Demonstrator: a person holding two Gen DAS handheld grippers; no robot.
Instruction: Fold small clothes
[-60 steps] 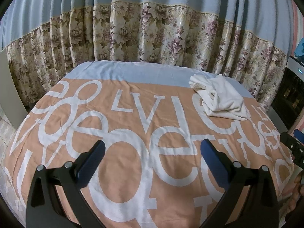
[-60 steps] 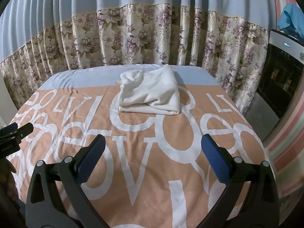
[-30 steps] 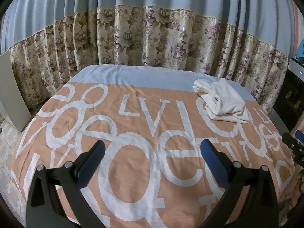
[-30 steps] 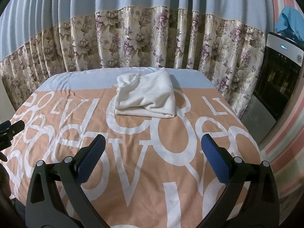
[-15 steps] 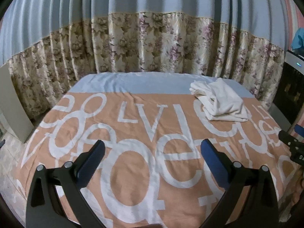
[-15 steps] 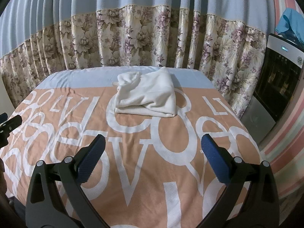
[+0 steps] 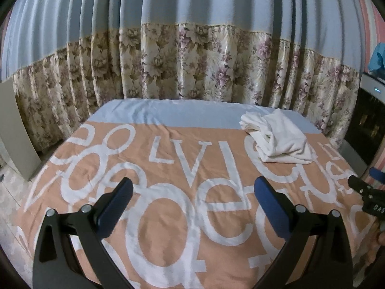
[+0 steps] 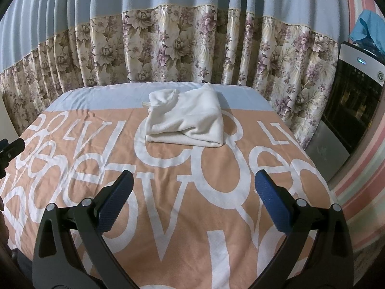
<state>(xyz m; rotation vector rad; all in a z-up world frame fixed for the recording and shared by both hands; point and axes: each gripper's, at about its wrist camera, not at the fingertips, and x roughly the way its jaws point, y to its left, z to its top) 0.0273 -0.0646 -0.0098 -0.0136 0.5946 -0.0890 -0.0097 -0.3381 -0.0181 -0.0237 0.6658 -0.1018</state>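
A folded cream-white garment (image 7: 279,137) (image 8: 187,125) lies on the far right part of the table, on a peach cloth (image 7: 168,168) (image 8: 168,168) printed with big white letters. My left gripper (image 7: 195,192) hovers open over the near middle of the cloth, well short and left of the garment, nothing between its fingers. Over the near edge, my right gripper (image 8: 195,190) is open too, with the garment straight ahead and apart from it. Each gripper's tip shows at the edge of the other's view.
A floral and blue curtain (image 7: 192,60) hangs right behind the table. A dark appliance (image 8: 356,91) with a blue cloth on top stands to the right. A pale panel (image 7: 16,130) leans at the left. Tiled floor shows at the left.
Both grippers have drawn back and risen slightly from the table, staying open. The folded garment has not moved.
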